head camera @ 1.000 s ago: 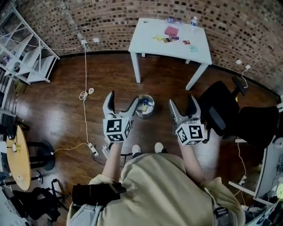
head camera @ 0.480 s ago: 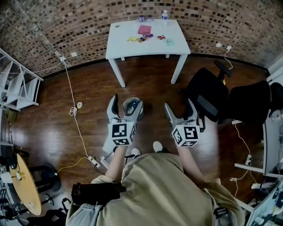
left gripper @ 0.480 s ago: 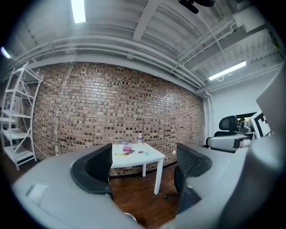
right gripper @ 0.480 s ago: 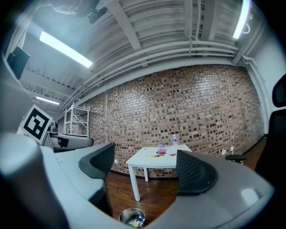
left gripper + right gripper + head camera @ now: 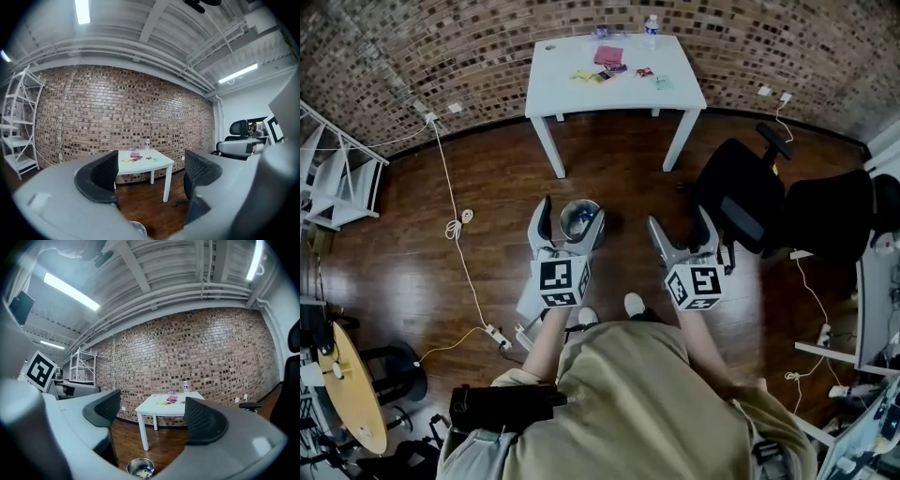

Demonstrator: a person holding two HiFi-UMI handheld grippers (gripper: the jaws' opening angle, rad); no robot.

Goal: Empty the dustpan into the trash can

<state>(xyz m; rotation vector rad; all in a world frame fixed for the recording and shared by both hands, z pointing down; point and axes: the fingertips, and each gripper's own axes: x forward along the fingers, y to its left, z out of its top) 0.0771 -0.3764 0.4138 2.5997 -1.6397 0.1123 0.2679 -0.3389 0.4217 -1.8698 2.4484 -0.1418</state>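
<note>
Trash can (image 5: 579,221) stands on the wood floor (image 5: 619,178) short of the white table (image 5: 614,84), with scraps inside it. Left gripper (image 5: 151,173) is held level, jaws wide apart and empty; from the head view the can shows between them. Right gripper (image 5: 681,221) is alongside. Its jaws have just been opening and are now spread wide, gripping nothing. A pale flat shape (image 5: 527,302) lies by the left foot; can't tell what it is.

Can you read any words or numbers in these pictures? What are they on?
No words or numbers can be read anywhere.
Left cube: black-and-white square pattern, no letters.
Right cube: the same kind of pattern, no letters.
Bottle label: too small to read.
Small packets on the white table: too small to read.
</note>
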